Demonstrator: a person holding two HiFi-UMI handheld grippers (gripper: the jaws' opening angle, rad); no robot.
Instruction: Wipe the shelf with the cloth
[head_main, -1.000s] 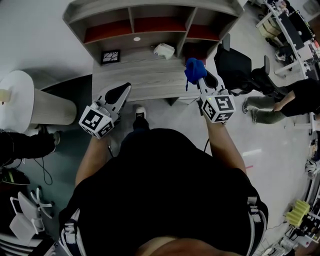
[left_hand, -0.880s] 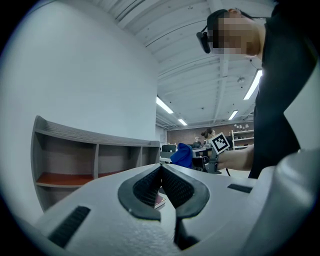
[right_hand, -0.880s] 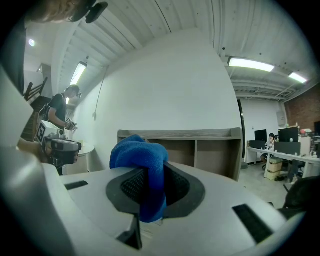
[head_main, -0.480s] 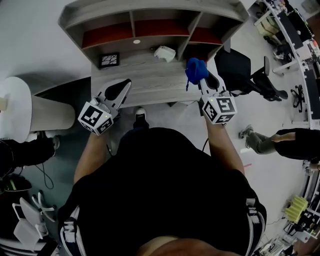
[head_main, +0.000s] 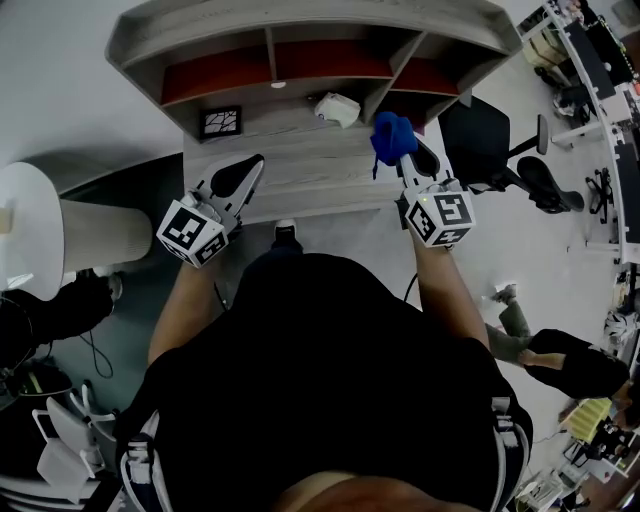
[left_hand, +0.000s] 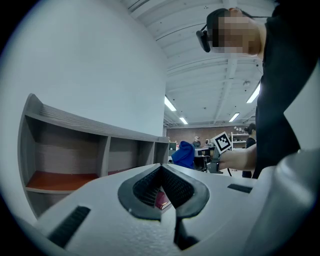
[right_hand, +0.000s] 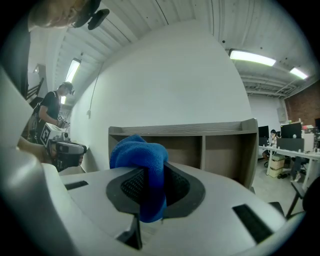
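The grey shelf unit (head_main: 300, 30) with reddish inner boards stands at the back of a grey desk (head_main: 310, 175). It also fills the background of the left gripper view as the shelf (left_hand: 75, 150) and of the right gripper view as the shelf (right_hand: 200, 142). A bunched blue cloth (head_main: 392, 138) is pinched in my right gripper (head_main: 402, 155), held above the desk's right end in front of the shelf. The cloth (right_hand: 142, 160) hangs down between the jaws of the right gripper (right_hand: 150, 175). My left gripper (head_main: 238, 178) hovers over the desk's left front with its jaws together and nothing in them; the same left gripper (left_hand: 161, 170) points at the shelf.
A white object (head_main: 338, 108) and a black patterned tile (head_main: 221, 121) lie on the desk by the shelf. A black office chair (head_main: 480, 140) stands right of the desk. A white cylinder (head_main: 70, 230) sits at the left. A person's legs (head_main: 560, 362) show at the lower right.
Both grippers stay almost where they were, the cloth still pinched. The person at the right has walked down and out toward the lower right of the head view.
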